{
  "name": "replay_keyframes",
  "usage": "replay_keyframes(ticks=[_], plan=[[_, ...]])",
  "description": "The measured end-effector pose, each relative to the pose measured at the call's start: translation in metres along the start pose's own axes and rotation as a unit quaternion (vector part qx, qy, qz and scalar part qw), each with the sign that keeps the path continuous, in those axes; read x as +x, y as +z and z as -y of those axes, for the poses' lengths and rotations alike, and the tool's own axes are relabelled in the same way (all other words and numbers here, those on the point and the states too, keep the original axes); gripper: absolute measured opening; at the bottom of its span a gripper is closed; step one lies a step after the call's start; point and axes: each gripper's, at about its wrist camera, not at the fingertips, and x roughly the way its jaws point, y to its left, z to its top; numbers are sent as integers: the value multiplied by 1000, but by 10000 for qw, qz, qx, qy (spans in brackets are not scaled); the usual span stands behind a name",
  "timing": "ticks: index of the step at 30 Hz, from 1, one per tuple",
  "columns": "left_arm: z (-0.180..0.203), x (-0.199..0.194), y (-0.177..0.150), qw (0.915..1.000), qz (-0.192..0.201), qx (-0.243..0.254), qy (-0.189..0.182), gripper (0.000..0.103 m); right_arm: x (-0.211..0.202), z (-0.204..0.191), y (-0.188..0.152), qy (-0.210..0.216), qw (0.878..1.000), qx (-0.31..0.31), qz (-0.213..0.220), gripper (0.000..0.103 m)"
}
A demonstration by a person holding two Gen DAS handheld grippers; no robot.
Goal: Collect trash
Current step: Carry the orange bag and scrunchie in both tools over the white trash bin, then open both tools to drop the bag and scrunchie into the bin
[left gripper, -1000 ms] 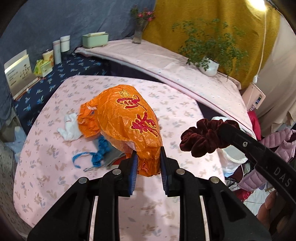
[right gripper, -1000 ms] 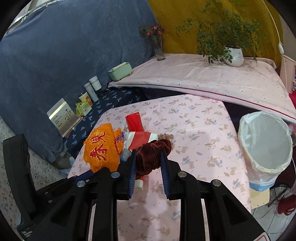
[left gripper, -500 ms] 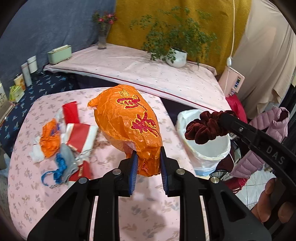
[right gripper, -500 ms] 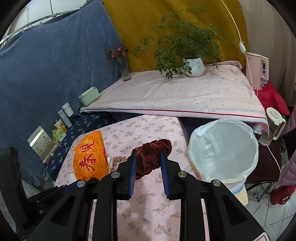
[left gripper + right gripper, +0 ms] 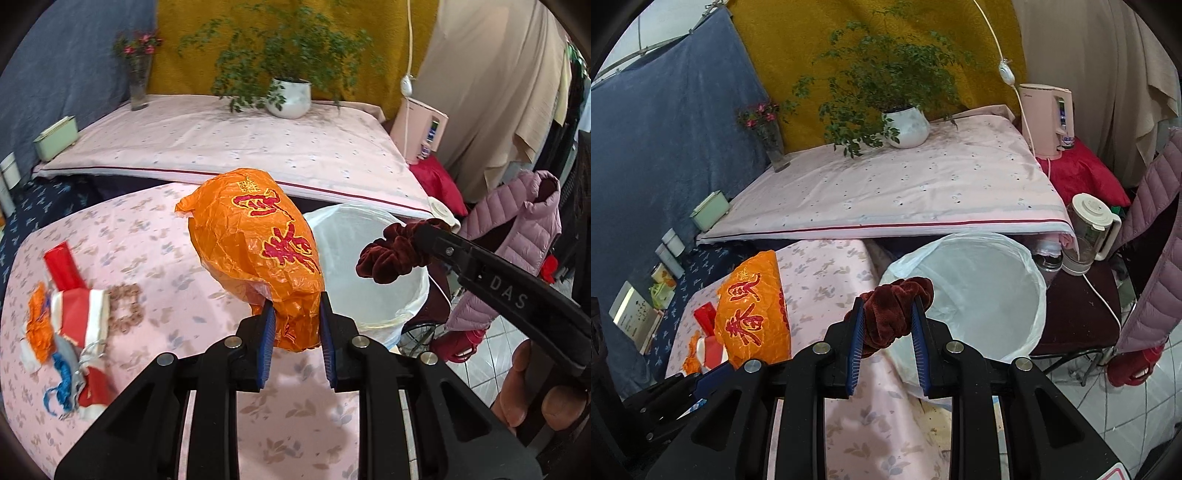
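Note:
My left gripper (image 5: 295,325) is shut on an orange plastic bag (image 5: 258,243) with red characters, held in the air over the table's right edge, beside the bin. My right gripper (image 5: 888,325) is shut on a dark red velvet scrunchie (image 5: 894,310), held at the near left rim of a bin lined with a white bag (image 5: 975,295). The scrunchie (image 5: 391,254) and the bin (image 5: 369,273) also show in the left wrist view, as does the orange bag (image 5: 753,314) in the right wrist view.
More trash lies on the pink floral table (image 5: 147,236): red packets (image 5: 66,269), orange scraps (image 5: 40,325), blue string (image 5: 62,380). A potted plant (image 5: 288,96) and vase (image 5: 138,81) stand on the raised bed behind. A kettle (image 5: 1089,229) and a pink jacket (image 5: 517,236) are right of the bin.
Both grippers have swung right from over the trash pile toward the bin, carrying the bag and the scrunchie. The bin is now much nearer in both views.

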Motion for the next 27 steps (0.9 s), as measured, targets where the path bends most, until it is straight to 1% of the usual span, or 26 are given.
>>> replay_keyframes(ticks=[7,13,16,18,20,27], plan=[[35,42,11,9981,-180,433,-409,22,23,38,8,-308,9992,246,-102,23],[51,76,19,9955,-353,602,-636,22,41,61,13,-482,9978,402,-219,23],[56,86,23,9950,-366,620,-696,27,49,66,16,-551,9973,406,-251,23],[56,92,26,9955,-399,551,-664,33,52,67,17,-592,9971,405,-263,23],[54,94,28,9965,-378,499,-550,38,56,67,19,-617,9969,405,-274,23],[33,96,29,9988,-392,212,-222,38,69,59,22,-640,9970,282,-340,24]])
